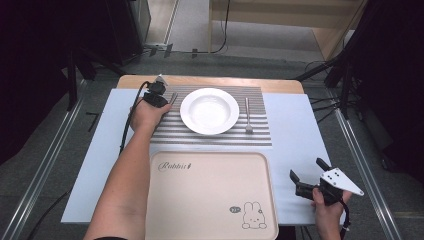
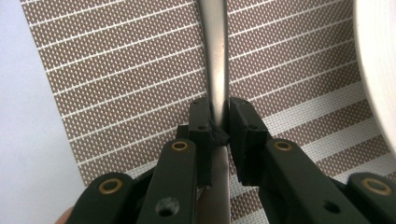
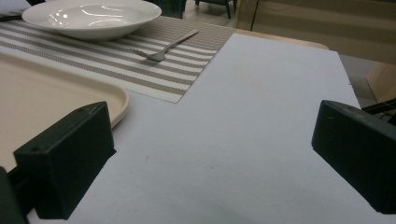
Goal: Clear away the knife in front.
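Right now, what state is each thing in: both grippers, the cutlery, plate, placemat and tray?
left gripper: shut on the metal utensil handle, left of the plate.
right gripper: open, holding nothing, over the white table cover.
fork: lying flat, right of the plate.
plate: upright, empty.
striped placemat: flat.
tray: empty.

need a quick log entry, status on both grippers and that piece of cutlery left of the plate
Left gripper shut on the utensil handle, on the striped placemat. Right gripper open, idle beside the tray. Nothing in the way.
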Motion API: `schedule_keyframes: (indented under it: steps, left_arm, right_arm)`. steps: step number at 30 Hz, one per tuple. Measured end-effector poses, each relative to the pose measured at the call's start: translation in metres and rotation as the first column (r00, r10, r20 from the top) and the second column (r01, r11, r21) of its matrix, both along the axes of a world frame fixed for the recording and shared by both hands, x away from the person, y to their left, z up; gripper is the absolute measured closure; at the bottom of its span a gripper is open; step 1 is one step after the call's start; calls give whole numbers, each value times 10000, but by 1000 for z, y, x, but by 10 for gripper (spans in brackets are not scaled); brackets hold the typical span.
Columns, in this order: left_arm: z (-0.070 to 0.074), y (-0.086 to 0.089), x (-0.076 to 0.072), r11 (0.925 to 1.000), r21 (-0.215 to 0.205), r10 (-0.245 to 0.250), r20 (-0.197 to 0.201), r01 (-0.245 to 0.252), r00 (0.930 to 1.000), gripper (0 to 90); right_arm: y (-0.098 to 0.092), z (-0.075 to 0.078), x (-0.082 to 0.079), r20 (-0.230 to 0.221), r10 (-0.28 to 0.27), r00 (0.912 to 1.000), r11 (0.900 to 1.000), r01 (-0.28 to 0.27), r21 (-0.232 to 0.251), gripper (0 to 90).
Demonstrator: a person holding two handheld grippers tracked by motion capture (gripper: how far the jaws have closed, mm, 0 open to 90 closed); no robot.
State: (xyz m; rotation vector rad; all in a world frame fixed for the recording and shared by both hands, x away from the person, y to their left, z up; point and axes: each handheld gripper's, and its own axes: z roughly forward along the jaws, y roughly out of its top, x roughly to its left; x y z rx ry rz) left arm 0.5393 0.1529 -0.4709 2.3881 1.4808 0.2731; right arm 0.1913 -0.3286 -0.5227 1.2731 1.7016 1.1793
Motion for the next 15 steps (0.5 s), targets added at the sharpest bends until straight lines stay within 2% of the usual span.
schedule_keyframes:
  steps: [1, 2, 3, 5, 8, 15]
  left_arm:
    - [0, -4, -1, 9991, 373, -215, 107, 211, 9997, 798]
    - [0, -4, -1, 9991, 373, -215, 107, 211, 9997, 798]
    - [0, -8, -3, 9967, 692, -457, 358, 432, 9983, 799]
    - [-1, -8, -5, 9961, 745, -507, 478, 471, 9976, 799]
    - [-2, -4, -6, 9983, 438, -412, 584, 387, 9974, 799]
    - [-2, -1, -5, 9984, 237, -519, 557, 507, 9971, 800]
  right_arm:
    - [0, 0, 0, 5, -6, 10000, 10000, 6, 9, 0]
    - [0, 0, 0, -19, -26, 10000, 10000, 27, 51, 0]
    - [0, 0, 0, -20, -22, 10000, 10000, 23, 46, 0]
    - [0, 0, 0, -8, 9, 10000, 10000, -9, 4, 0]
    - [0, 0, 0, -33, 4, 10000, 10000, -4, -18, 0]
    - [0, 0, 0, -50, -12, 10000, 10000, 12, -22, 0]
